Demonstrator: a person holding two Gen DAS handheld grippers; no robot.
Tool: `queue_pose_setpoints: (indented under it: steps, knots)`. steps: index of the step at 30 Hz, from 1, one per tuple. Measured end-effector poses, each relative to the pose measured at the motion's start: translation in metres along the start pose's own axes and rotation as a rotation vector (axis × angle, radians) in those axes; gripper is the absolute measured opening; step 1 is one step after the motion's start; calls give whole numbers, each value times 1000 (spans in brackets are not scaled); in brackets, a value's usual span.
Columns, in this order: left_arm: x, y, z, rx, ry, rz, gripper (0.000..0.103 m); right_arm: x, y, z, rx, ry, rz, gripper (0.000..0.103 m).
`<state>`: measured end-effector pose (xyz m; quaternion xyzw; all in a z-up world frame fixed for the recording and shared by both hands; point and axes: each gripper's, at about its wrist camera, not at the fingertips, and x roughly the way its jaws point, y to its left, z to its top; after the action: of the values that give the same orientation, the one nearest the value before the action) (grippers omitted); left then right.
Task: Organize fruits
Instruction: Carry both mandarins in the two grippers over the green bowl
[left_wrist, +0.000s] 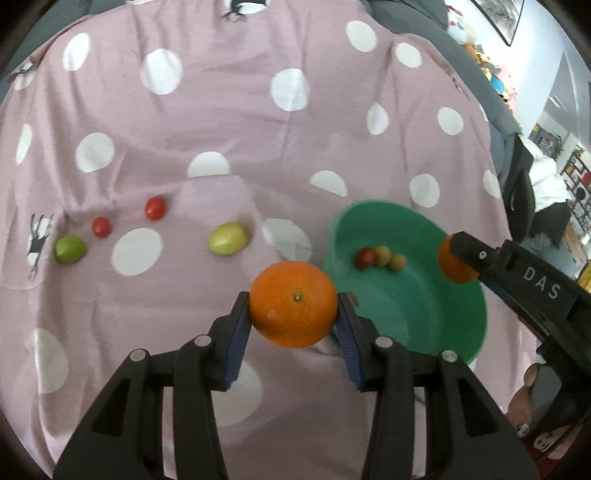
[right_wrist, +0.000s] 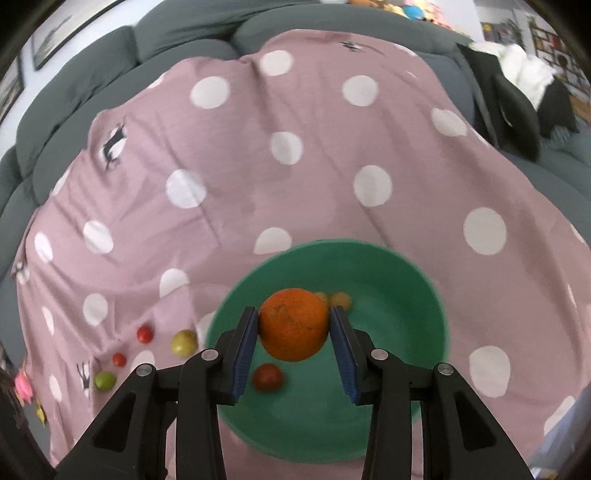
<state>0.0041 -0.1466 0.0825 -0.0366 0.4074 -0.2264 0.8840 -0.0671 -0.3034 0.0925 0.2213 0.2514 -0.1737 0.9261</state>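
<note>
1. My left gripper (left_wrist: 293, 308) fingers clamp an orange (left_wrist: 293, 303) beside the green bowl (left_wrist: 443, 325).
2. My right gripper (right_wrist: 293, 325) fingers grip a second orange (right_wrist: 293, 324) over the bowl, partly hiding small blurred fruits (right_wrist: 340, 298).

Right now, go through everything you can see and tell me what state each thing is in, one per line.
Left gripper: shut on an orange, held beside the bowl.
Right gripper: shut on a second orange, held above the bowl.
Green bowl: upright, a few small fruits inside.
Two limes: loose on the cloth.
Two red tomatoes: loose on the cloth.
Polka-dot cloth: spread, wrinkled.
</note>
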Motion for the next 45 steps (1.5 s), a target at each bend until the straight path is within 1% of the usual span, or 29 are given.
queue_pose_setpoints:
  steps: [5, 12, 15, 17, 19, 23, 27, 30, 35, 40, 45]
  knots:
    - [4, -8, 4, 5, -8, -15, 45, 7, -4, 1, 8, 15, -9, 42]
    - [12, -25, 9, 54, -7, -48, 45, 12, -7, 2, 14, 30, -20, 42]
    - [19, -31, 11, 72, 11, -74, 45, 16, -12, 2, 29, 40, -22, 42]
    - [24, -33, 12, 79, 25, -77, 45, 19, -15, 1, 35, 47, -33, 42]
    - [25, -37, 12, 98, 20, -71, 45, 21, -19, 0, 39, 53, -46, 42]
    - [30, -44, 13, 115, 40, -92, 45, 23, -25, -1, 56, 58, -45, 42]
    - [32, -51, 13, 146, 34, -77, 45, 26, -29, 0, 68, 65, -49, 42]
    - [35, -51, 15, 137, 52, -97, 45, 26, -32, 0, 79, 67, -53, 42]
    - [37, -58, 14, 168, 59, -89, 45, 27, -36, 0, 92, 68, -58, 42]
    - [44, -63, 14, 182, 86, -115, 45, 26, -39, 0, 99, 71, -74, 42]
    - [52, -64, 14, 188, 102, -95, 45, 26, -40, 0, 99, 70, -84, 42]
